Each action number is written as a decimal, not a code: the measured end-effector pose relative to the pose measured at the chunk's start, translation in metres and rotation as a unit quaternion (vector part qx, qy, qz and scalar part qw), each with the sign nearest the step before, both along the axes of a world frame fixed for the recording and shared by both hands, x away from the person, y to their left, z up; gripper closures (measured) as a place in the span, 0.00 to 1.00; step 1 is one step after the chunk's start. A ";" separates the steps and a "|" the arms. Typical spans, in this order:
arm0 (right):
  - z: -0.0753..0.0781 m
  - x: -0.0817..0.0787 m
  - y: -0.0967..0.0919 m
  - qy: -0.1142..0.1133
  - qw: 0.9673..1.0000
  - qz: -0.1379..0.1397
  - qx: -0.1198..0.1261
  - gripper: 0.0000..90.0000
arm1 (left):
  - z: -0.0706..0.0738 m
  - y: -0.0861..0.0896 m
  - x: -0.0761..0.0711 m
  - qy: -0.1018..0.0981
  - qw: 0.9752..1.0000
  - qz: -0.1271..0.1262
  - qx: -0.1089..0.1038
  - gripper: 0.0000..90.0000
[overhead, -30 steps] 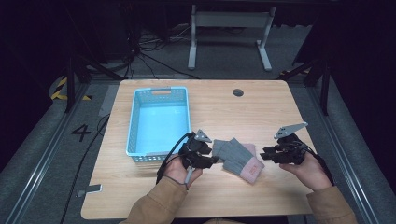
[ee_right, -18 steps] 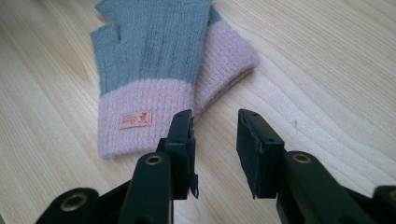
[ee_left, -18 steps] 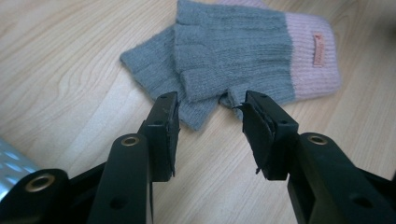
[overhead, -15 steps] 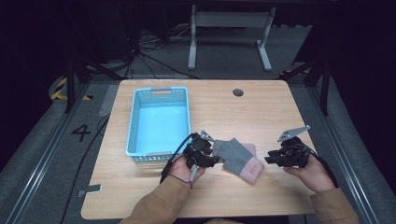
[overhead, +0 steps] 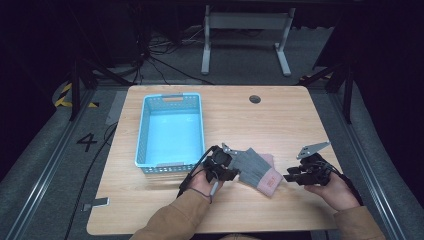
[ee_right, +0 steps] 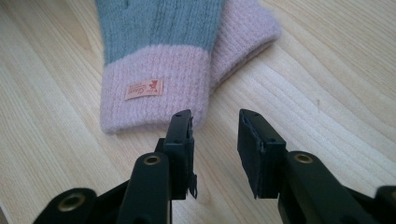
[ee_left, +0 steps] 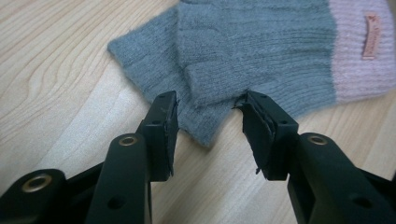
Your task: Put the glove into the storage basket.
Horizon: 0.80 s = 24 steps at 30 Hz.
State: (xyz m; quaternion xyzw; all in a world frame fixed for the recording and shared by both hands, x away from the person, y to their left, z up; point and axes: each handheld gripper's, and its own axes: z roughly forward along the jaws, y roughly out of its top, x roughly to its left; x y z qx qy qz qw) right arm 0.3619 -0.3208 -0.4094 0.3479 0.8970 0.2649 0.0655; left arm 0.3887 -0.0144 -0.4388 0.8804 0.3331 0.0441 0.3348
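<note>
Gloves point(overhead: 256, 169): grey ribbed knit, pink cuffs, flat on woodgrain table point(overhead: 280, 120). My left gripper point(ee_left: 208, 116) half-open astride fingertip; right gripper point(ee_right: 215, 128) open, empty, at 5 o'clock.

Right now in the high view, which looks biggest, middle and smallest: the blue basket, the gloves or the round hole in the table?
1. blue basket, biggest by far.
2. gloves, grey with pink cuffs.
3. round hole, smallest.

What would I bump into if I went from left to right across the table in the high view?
Blue basket → left gripper → grey and pink gloves → right gripper.
</note>
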 end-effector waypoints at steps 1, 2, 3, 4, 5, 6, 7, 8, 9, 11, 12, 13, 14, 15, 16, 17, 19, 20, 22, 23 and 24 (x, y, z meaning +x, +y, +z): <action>0.000 0.000 -0.001 0.002 1.000 0.000 0.000 0.73 | -0.001 -0.001 0.001 -0.001 1.000 -0.001 0.006 0.61; 0.000 0.000 -0.002 0.001 1.000 0.002 0.000 0.73 | -0.002 -0.002 0.001 -0.003 1.000 0.001 0.009 0.60; 0.000 -0.001 -0.002 0.003 1.000 -0.001 0.000 0.73 | -0.003 -0.002 0.002 -0.004 1.000 0.000 0.015 0.59; 0.000 -0.002 -0.002 0.004 1.000 -0.001 0.002 0.73 | -0.004 -0.003 0.002 -0.004 1.000 0.002 0.015 0.58; -0.001 -0.002 -0.002 0.005 1.000 0.002 0.002 0.72 | -0.004 -0.004 0.003 -0.002 1.000 0.001 0.015 0.57; -0.001 -0.002 -0.002 0.007 1.000 0.004 0.001 0.72 | -0.004 -0.005 0.003 -0.002 1.000 0.001 0.013 0.56; -0.002 -0.003 -0.001 0.008 1.000 0.005 -0.001 0.72 | -0.005 -0.005 0.003 -0.003 1.000 0.002 0.011 0.55; -0.003 -0.003 0.000 0.010 1.000 0.007 -0.004 0.72 | -0.005 -0.006 0.004 -0.003 1.000 0.000 0.011 0.55; -0.004 -0.003 0.001 0.011 1.000 0.010 -0.006 0.72 | -0.006 -0.007 0.005 -0.002 1.000 -0.001 0.012 0.54; -0.006 -0.003 0.003 0.011 1.000 0.015 -0.009 0.72 | -0.007 -0.009 0.006 -0.002 1.000 -0.001 0.012 0.54; -0.006 -0.003 0.003 0.012 1.000 0.017 -0.010 0.72 | -0.007 -0.010 0.007 0.001 1.000 -0.007 0.010 0.54; -0.007 -0.003 0.005 0.013 1.000 0.017 -0.011 0.72 | -0.008 -0.011 0.007 -0.001 1.000 -0.008 0.011 0.55; -0.008 -0.003 0.005 0.013 1.000 0.016 -0.012 0.72 | -0.008 -0.012 0.007 -0.001 1.000 -0.011 0.012 0.56; -0.009 -0.003 0.006 0.014 1.000 0.017 -0.013 0.72 | -0.008 -0.013 0.007 0.002 1.000 -0.015 0.012 0.56; -0.010 -0.002 0.007 0.017 1.000 0.017 -0.013 0.72 | -0.009 -0.013 0.008 0.002 1.000 -0.014 0.013 0.57; -0.011 -0.002 0.007 0.016 1.000 0.020 -0.016 0.72 | -0.009 -0.014 0.008 0.005 1.000 -0.013 0.011 0.58; -0.013 -0.002 0.009 0.017 0.999 0.021 -0.017 0.72 | -0.010 -0.013 0.009 0.010 1.000 -0.014 0.011 0.59; -0.013 -0.002 0.010 0.017 0.999 0.023 -0.017 0.73 | -0.009 -0.013 0.010 0.011 1.000 -0.014 0.011 0.59; -0.014 -0.001 0.011 0.015 0.999 0.026 -0.019 0.73 | -0.010 -0.013 0.010 0.014 1.000 -0.013 0.010 0.59; -0.014 -0.001 0.012 0.014 0.999 0.026 -0.020 0.73 | -0.011 -0.014 0.010 0.014 1.000 -0.014 0.010 0.59; -0.014 -0.001 0.013 0.014 0.999 0.027 -0.020 0.73 | -0.011 -0.014 0.010 0.013 1.000 -0.016 0.013 0.59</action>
